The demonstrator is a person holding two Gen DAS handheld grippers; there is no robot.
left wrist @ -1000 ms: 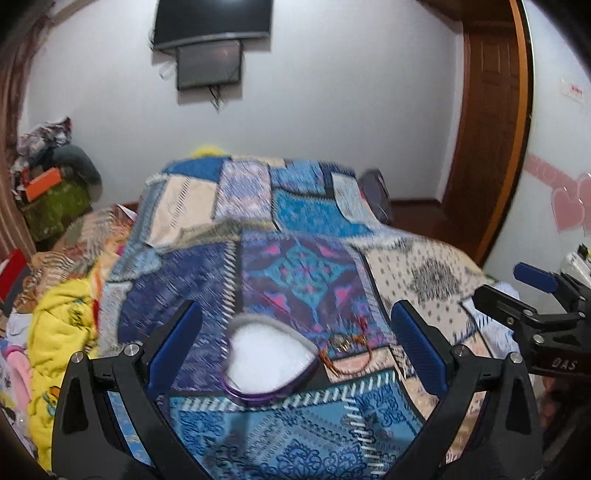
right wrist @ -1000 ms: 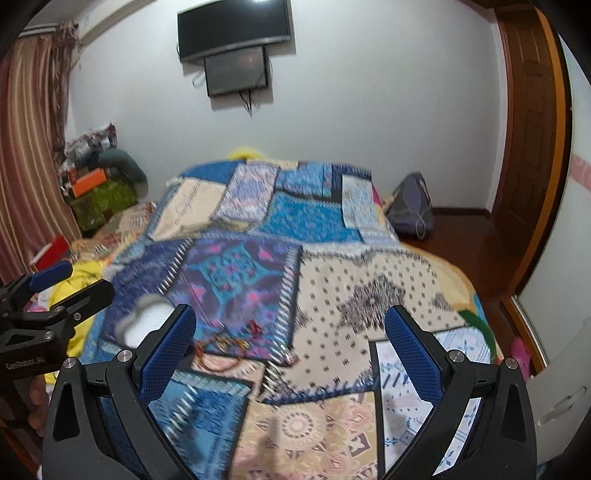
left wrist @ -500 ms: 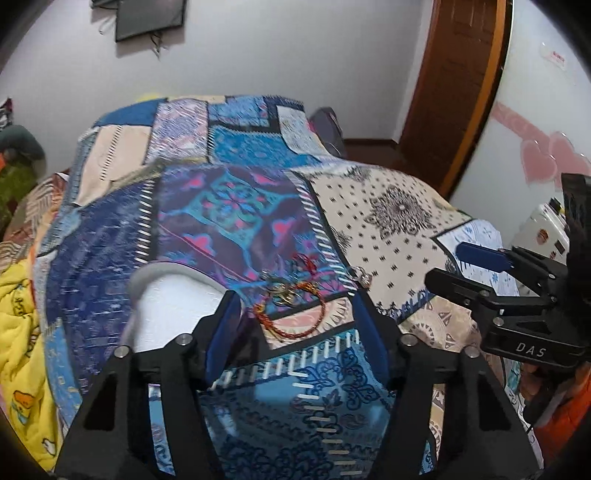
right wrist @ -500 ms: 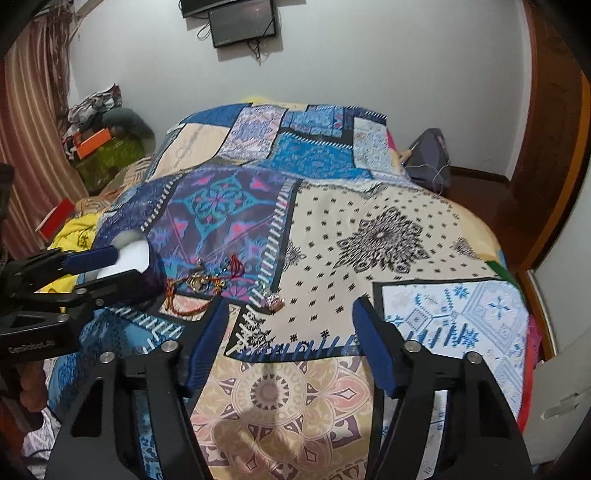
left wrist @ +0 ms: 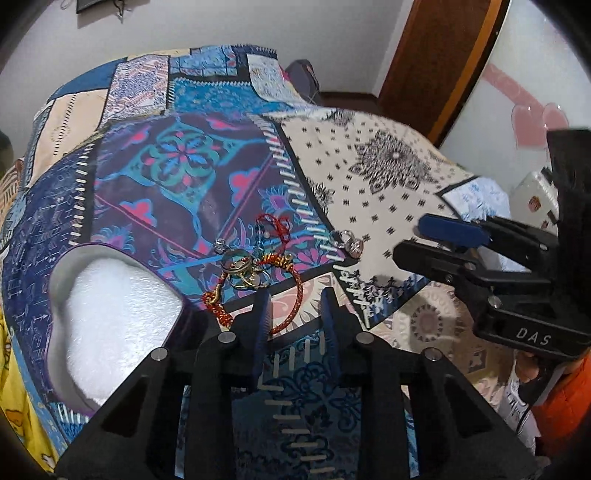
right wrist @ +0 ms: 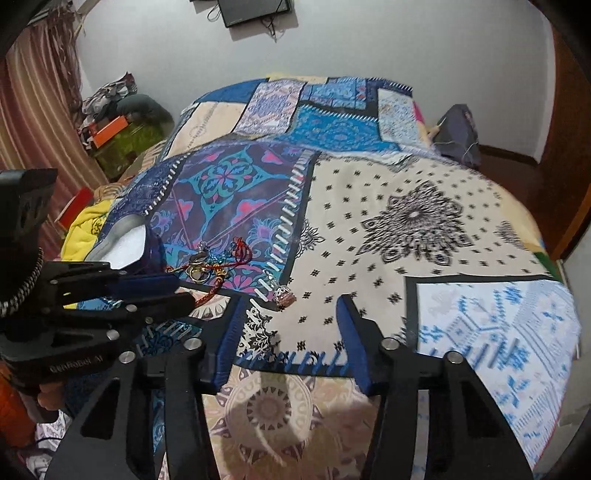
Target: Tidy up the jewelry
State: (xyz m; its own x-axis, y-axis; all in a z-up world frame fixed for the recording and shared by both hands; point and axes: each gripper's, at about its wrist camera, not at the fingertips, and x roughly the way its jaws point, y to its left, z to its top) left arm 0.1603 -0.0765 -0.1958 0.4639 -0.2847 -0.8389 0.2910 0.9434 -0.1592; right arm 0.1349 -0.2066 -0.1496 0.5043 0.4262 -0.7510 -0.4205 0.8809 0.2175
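A heart-shaped purple box [left wrist: 110, 306] with white foam lining lies open on the patchwork bedspread [left wrist: 388, 177]; it also shows in the right wrist view [right wrist: 125, 242]. To its right lies a pile of jewelry: a red-and-gold bracelet [left wrist: 291, 295], gold rings [left wrist: 243, 271], a red cord [left wrist: 277, 225]. A silver ring [left wrist: 349, 243] lies apart on the right, also in the right wrist view [right wrist: 284, 295]. My left gripper [left wrist: 293, 306] is narrowly open, its fingers either side of the bracelet's near edge. My right gripper [right wrist: 290, 314] is open, just short of the silver ring.
A yellow blanket [right wrist: 86, 221] and clutter [right wrist: 118, 129] lie left of the bed. A wooden door [left wrist: 436, 55] stands at the right, a dark bag [right wrist: 458, 129] on the floor beyond the bed. A screen [right wrist: 255, 11] hangs on the far wall.
Both grippers have dropped toward the bedspread and narrowed their jaws. The left has closed in on the bracelet, the right on the silver ring.
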